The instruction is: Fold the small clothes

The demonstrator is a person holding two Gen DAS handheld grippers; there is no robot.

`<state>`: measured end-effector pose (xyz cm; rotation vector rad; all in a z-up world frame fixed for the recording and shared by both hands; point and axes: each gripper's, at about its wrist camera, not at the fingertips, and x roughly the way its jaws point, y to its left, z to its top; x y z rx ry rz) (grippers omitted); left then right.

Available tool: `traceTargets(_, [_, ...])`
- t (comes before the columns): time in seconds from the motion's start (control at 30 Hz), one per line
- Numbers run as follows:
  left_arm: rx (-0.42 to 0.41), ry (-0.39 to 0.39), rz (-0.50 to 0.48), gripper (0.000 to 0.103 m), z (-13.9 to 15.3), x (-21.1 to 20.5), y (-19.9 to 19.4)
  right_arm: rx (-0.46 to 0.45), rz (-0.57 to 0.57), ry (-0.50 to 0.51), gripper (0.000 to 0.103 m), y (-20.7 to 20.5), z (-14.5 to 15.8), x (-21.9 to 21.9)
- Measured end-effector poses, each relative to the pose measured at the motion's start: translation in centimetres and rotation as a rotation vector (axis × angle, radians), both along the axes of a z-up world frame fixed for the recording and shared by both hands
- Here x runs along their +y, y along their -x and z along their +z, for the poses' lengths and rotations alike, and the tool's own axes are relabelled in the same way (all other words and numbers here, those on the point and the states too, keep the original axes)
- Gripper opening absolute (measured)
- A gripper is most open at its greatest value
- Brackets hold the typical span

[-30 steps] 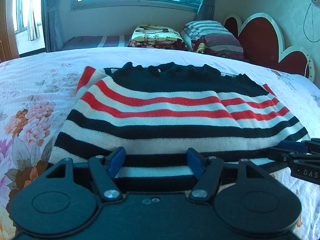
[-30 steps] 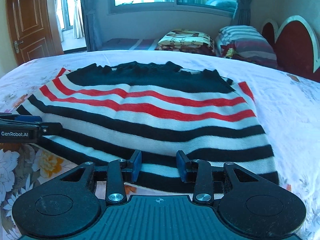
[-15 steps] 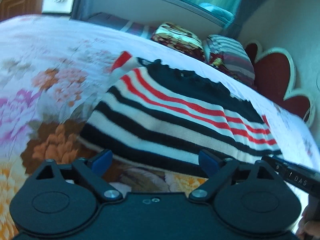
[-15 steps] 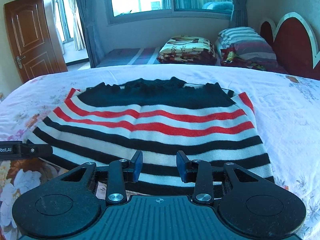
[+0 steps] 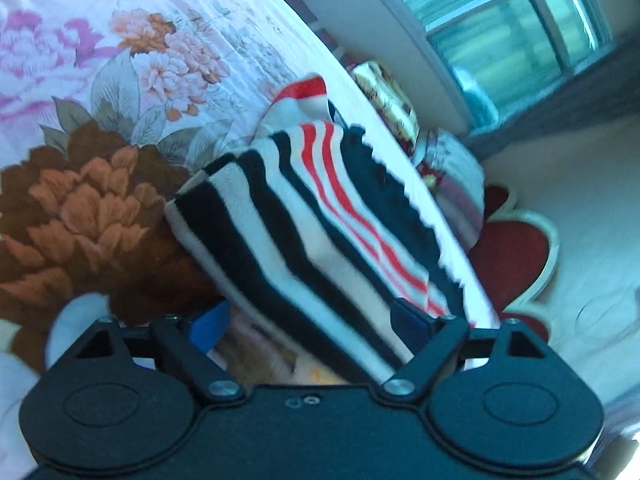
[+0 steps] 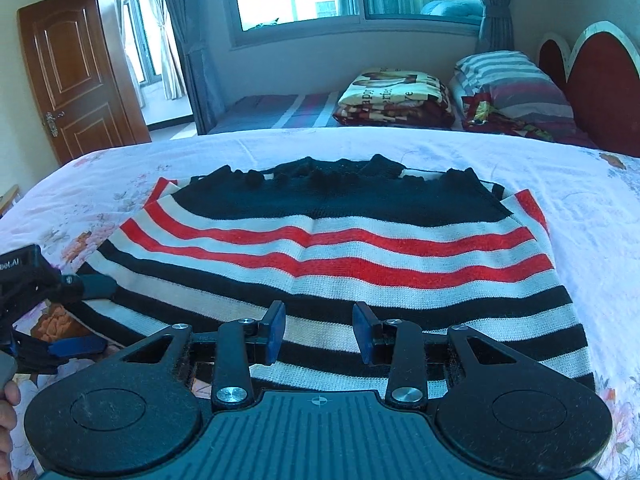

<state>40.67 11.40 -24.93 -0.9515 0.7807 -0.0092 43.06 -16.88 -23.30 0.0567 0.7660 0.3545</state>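
Observation:
A knitted sweater (image 6: 360, 248) with black, white and red stripes lies flat on the bed, folded into a rectangle. In the left wrist view the sweater (image 5: 304, 216) runs tilted across the picture. My left gripper (image 5: 310, 320) is rolled on its side at the sweater's left edge. Its jaws stand wide and are closing, with the edge between them, and the pads do not press on it. From the right wrist view the left gripper (image 6: 86, 315) has one finger above the edge and one below. My right gripper (image 6: 320, 334) hovers over the near hem, jaws partly open, gripping nothing.
The bed has a floral sheet (image 6: 592, 208). Folded blankets (image 6: 396, 100) and a striped pillow (image 6: 512, 80) lie beyond it under the window, beside a red headboard (image 6: 600, 84). A wooden door (image 6: 76, 76) stands at the far left. A person's hand (image 6: 8, 400) shows at the left edge.
My left gripper has left the near hem, moved to the sweater's left edge and rolled onto its side, with its jaws wider. The right gripper has risen slightly, same gap.

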Motion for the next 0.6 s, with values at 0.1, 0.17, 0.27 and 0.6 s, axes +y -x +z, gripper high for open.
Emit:
traceTargets(0.1, [-0.024,0.031,0.039,0.086,-0.5,0.2,-1.3,-0.006,-0.01,0.001,0.037,-0.9,-0.2,0.0])
traceTargets(0.17, [-0.042,0.051,0.065,0.086,-0.8,0.4,-2.1,-0.019,-0.016,0.011,0.037,-1.6,-0.3,0.2])
traceTargets(0.27, [-0.063,0.046,0.079,0.086,-0.9,0.2,-3.1,-0.018,-0.016,0.015,0.037,-2.7,-0.5,0.7])
traceTargets(0.6, [-0.071,0.089,0.144,0.032,-2.8,0.8,-4.2,-0.076,0.046,0.16,0.038,-2.5,-3.4,3.6])
